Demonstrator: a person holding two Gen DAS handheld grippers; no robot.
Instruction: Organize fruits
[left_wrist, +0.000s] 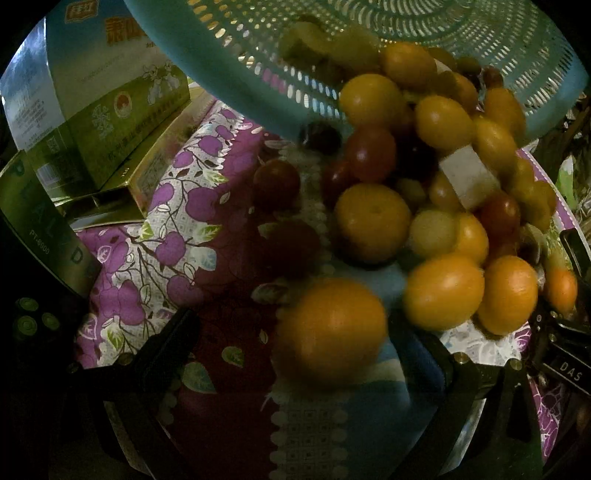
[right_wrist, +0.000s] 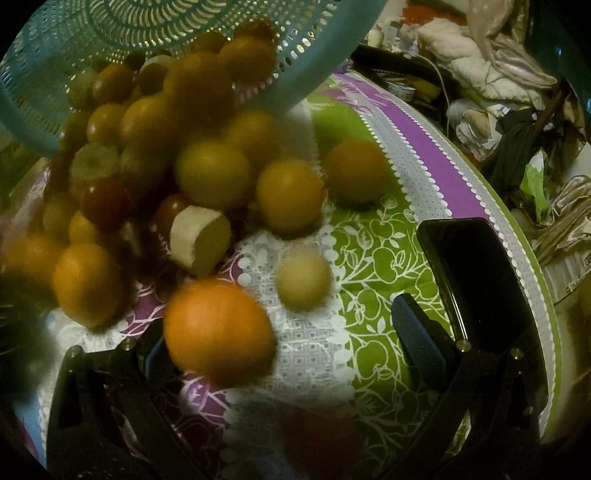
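A pale blue perforated basket (left_wrist: 443, 44) is tipped steeply ahead of the tongs, its open mouth facing down toward them. Fruit pours out of it in a blurred heap: many yellow-orange round fruits (left_wrist: 373, 221), a few dark red ones (left_wrist: 369, 153) and some pale greenish ones (right_wrist: 212, 177). A cut white chunk (right_wrist: 197, 240) lies among them. One large orange fruit (right_wrist: 218, 332) sits nearest, just ahead of the left finger of the right tongs. A small pale fruit (right_wrist: 303, 280) lies beside it.

teal basket (left_wrist: 229, 92), seemingly orange fruits (left_wrist: 373, 221), floral tablecloth (left_wrist: 177, 229)
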